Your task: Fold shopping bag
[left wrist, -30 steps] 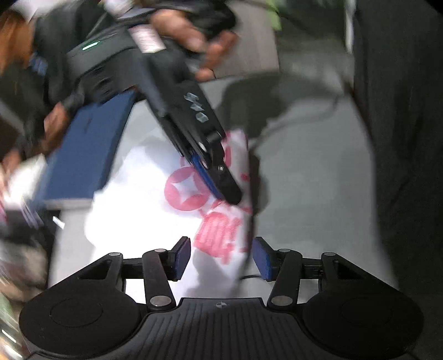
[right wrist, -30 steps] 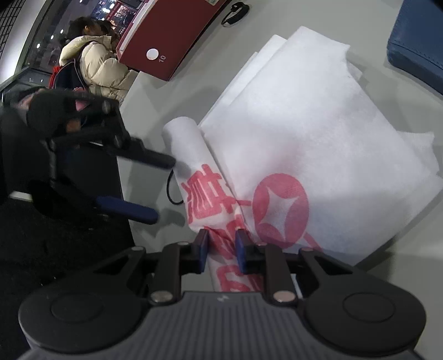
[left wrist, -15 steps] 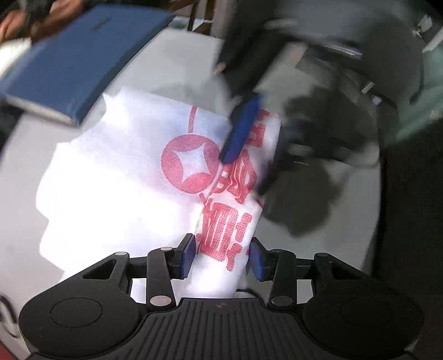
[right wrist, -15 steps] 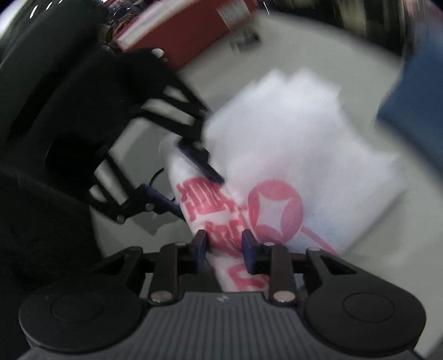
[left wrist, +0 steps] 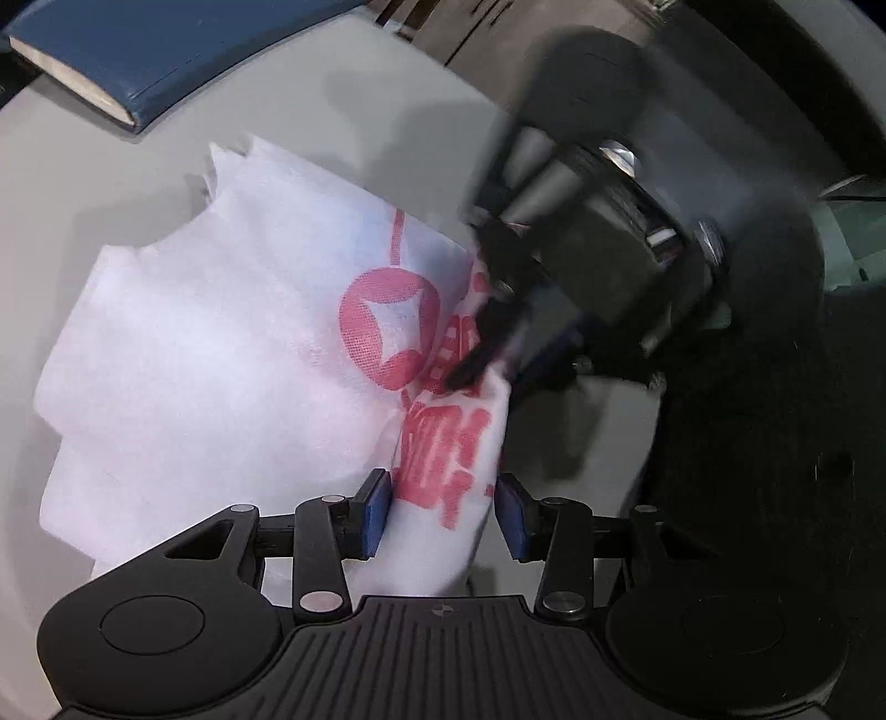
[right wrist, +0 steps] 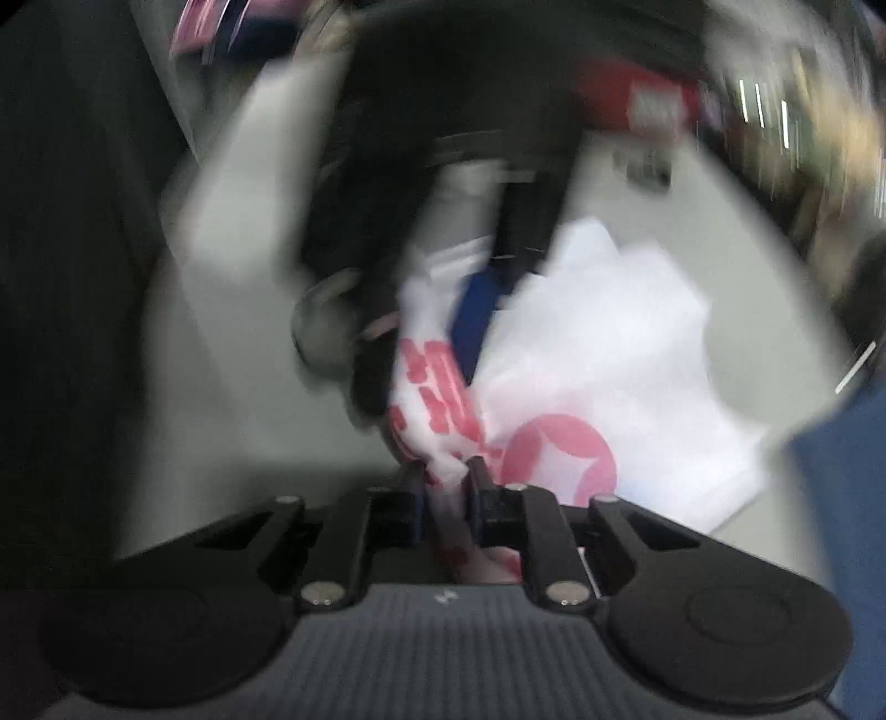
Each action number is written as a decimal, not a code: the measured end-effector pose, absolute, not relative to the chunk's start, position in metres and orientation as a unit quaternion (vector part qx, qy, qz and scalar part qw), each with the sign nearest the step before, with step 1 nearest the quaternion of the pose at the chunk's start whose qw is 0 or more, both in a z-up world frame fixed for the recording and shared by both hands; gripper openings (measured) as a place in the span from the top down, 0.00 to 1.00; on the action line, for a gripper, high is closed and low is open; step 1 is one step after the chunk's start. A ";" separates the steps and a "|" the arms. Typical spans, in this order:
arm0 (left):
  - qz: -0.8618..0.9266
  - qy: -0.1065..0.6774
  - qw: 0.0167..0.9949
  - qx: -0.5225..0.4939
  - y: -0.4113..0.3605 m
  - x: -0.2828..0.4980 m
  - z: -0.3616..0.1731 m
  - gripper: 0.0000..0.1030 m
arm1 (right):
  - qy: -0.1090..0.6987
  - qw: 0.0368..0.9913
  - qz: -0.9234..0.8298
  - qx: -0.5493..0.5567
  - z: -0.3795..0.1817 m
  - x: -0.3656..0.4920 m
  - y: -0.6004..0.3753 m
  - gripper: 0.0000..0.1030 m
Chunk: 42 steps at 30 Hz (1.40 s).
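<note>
A white shopping bag [left wrist: 221, 343] with a red round logo and red characters lies on a grey table; its printed edge is rolled into a tube. My left gripper [left wrist: 443, 512] is open, its blue pads on either side of the roll's near end. In the right wrist view, which is blurred, my right gripper [right wrist: 447, 487] is shut on the bag's [right wrist: 598, 354] rolled printed edge. The right gripper also shows in the left wrist view [left wrist: 498, 360], pinching the roll farther along. The left gripper shows in the right wrist view [right wrist: 470, 310] at the roll's far end.
A blue book [left wrist: 155, 50] lies at the table's far left; it also shows at the right edge of the right wrist view [right wrist: 847, 498]. A red box [right wrist: 653, 105] stands at the table's far side. The table's edge [left wrist: 626, 498] runs just right of the roll, with dark floor beyond.
My left gripper has moved in around the roll's near end. My right gripper has swung round while holding the roll, and the printed edge is bunched up tighter.
</note>
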<state>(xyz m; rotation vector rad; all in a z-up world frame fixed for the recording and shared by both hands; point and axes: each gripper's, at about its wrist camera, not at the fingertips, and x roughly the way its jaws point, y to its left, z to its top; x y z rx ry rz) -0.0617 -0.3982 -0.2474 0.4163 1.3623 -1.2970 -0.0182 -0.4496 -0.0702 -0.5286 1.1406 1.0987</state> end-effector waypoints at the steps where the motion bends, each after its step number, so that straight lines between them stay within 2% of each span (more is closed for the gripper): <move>1: -0.551 0.570 0.582 0.179 -0.395 -0.073 -0.250 0.59 | 0.533 0.659 0.491 -0.201 -0.072 -0.009 -0.451 0.87; 6: -0.521 0.516 0.645 0.214 -0.380 -0.116 -0.264 0.57 | 0.623 0.595 0.503 -0.072 -0.097 0.028 -0.449 0.87; 11: -0.496 0.476 0.699 0.198 -0.367 -0.136 -0.268 0.57 | 0.684 0.549 0.479 0.020 -0.123 0.073 -0.459 0.84; 14: -0.463 0.496 0.719 0.152 -0.397 -0.119 -0.270 0.57 | 0.702 0.535 0.468 0.049 -0.134 0.086 -0.466 0.87; 17: -0.438 0.538 0.712 0.105 -0.388 -0.086 -0.290 0.57 | 0.699 0.539 0.467 0.051 -0.133 0.084 -0.467 0.87; 21: -0.406 0.583 0.702 0.050 -0.387 -0.084 -0.298 0.57 | 0.675 0.577 0.459 0.025 -0.122 0.070 -0.466 0.88; 23: -0.399 0.590 0.700 0.050 -0.407 -0.075 -0.294 0.57 | 0.637 0.624 0.451 -0.028 -0.105 0.052 -0.461 0.80; 24: -0.395 0.595 0.698 0.048 -0.410 -0.075 -0.296 0.57 | 0.600 0.658 0.447 -0.077 -0.094 0.036 -0.457 0.68; 25: -0.391 0.601 0.695 0.044 -0.410 -0.082 -0.290 0.57 | 0.552 0.693 0.443 -0.137 -0.082 0.017 -0.453 0.62; 27: -0.386 0.612 0.689 0.039 -0.416 -0.081 -0.291 0.57 | 0.458 0.735 0.438 -0.239 -0.063 -0.019 -0.445 0.62; 29: -0.383 0.623 0.681 0.039 -0.425 -0.078 -0.289 0.57 | 0.402 0.732 0.460 -0.302 -0.057 -0.051 -0.442 0.63; 36: -0.375 0.642 0.668 0.031 -0.421 -0.060 -0.265 0.57 | 0.304 0.695 0.450 -0.471 -0.095 -0.091 -0.411 0.64; 37: -0.378 0.639 0.669 0.034 -0.425 -0.060 -0.251 0.57 | 0.307 0.699 0.449 -0.464 -0.096 -0.089 -0.412 0.71; 40: -0.384 0.616 0.686 0.042 -0.430 -0.067 -0.242 0.57 | 0.388 0.704 0.454 -0.384 -0.090 -0.058 -0.412 0.76; 42: -0.388 0.592 0.705 0.046 -0.415 -0.059 -0.222 0.53 | 0.450 0.699 0.463 -0.308 -0.084 -0.028 -0.417 0.77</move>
